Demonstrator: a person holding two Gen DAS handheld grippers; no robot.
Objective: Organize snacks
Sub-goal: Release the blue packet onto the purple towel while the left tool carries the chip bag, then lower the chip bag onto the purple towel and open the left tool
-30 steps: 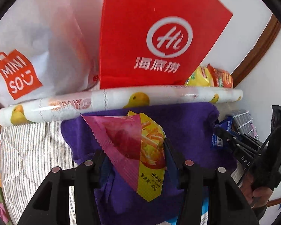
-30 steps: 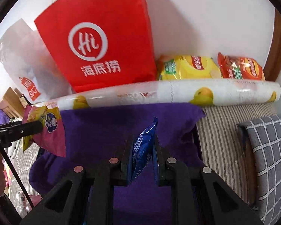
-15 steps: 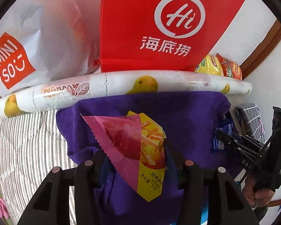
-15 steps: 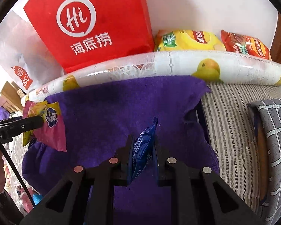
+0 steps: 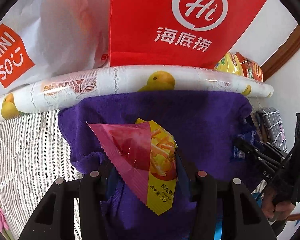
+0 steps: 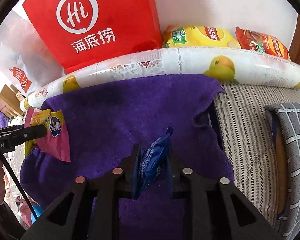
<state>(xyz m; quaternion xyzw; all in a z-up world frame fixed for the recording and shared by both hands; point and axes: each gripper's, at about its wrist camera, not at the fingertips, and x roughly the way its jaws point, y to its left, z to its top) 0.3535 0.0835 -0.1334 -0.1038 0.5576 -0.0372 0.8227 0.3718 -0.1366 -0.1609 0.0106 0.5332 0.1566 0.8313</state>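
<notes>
Purple towel (image 6: 130,110); only right view shows cushion (image 6: 292,150)

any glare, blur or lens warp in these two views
Left wrist view: fisheye bends the duck-print roll into an arc, and the pink-yellow snack packet shows a small glossy sheen. Right wrist view: same bowing, glare streaks on the roll; both are sharp with dark vignetted corners.

A bed with a grey-and-white striped mattress cover (image 6: 248,124) carries everything. A purple towel (image 6: 130,110) lies spread on the stripes, its far edge touching a rolled duck-print tablecloth (image 6: 170,66) that runs across the bed. Behind the roll stand a red Haidilao bag (image 6: 102,26), a white Miniso bag (image 5: 30,40), a yellow chip bag (image 6: 200,37) and a red chip bag (image 6: 262,43), while a grey checked cushion (image 6: 294,144) rests at the right.
</notes>
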